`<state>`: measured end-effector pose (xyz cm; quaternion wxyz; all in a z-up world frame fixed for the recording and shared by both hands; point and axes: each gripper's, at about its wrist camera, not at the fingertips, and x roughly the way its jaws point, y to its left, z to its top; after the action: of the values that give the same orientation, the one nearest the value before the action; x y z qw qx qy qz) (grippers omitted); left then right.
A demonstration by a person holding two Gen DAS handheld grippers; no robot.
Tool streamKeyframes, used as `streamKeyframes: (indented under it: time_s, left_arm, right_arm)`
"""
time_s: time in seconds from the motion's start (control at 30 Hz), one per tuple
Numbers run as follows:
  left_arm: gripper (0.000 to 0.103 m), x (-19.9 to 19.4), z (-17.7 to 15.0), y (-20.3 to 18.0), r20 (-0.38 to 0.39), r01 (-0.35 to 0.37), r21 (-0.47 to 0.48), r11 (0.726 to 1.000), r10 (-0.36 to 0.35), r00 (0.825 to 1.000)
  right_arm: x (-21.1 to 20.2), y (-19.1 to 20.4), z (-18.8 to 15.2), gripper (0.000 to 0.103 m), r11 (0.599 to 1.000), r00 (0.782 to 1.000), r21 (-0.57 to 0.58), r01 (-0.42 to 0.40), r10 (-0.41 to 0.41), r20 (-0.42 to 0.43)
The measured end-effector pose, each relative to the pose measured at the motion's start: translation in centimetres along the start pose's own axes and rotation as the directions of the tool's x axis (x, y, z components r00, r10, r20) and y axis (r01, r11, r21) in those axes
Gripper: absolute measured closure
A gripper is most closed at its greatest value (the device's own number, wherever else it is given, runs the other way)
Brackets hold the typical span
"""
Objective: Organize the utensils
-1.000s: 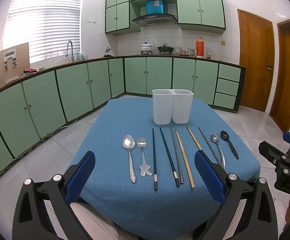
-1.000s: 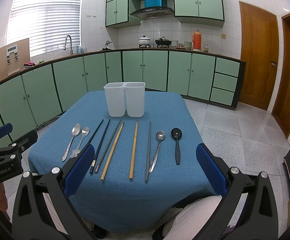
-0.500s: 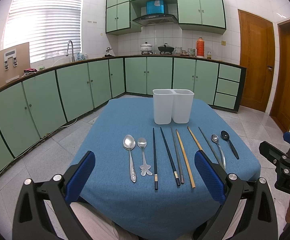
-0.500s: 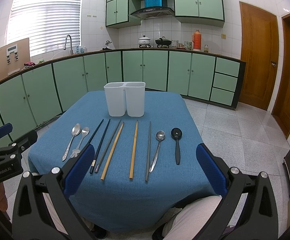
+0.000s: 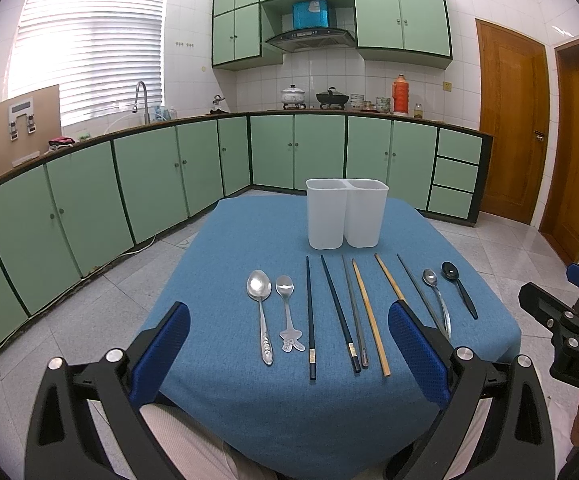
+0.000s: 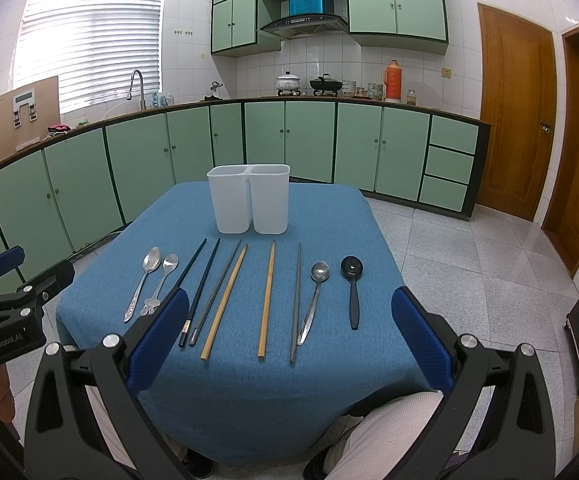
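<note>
Left gripper point(image 5: 289, 356) and right gripper point(image 6: 289, 340): held wide apart, nothing grasped. White plastic two-compartment holder point(image 5: 346, 216): set upright on blue-clothed table point(image 5: 249, 240).

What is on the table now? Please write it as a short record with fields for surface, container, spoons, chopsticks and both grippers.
surface: table with blue cloth
container: white two-compartment holder, upright at the far side, nothing visible inside
spoons: four, flat on the cloth; two silver spoons at the left end, one silver spoon and a black spoon at the right end
chopsticks: six chopsticks between the spoons, dark, grey and wooden
left gripper: open, holding nothing
right gripper: open, holding nothing
</note>
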<state>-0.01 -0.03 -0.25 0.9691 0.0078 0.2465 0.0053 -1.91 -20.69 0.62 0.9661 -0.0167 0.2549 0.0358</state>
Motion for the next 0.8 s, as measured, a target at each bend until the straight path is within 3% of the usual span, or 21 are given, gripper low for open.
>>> streamKeyframes:
  time_s: [0.8]
  left_arm:
    - [0.006,0.0,0.05,0.48,-0.004,-0.002,-0.004,1.0,0.002,1.0]
  right_arm:
    - [0.31,-0.19,-0.02,0.005,1.0,1.0,0.002,-0.002,0.002,-0.004]
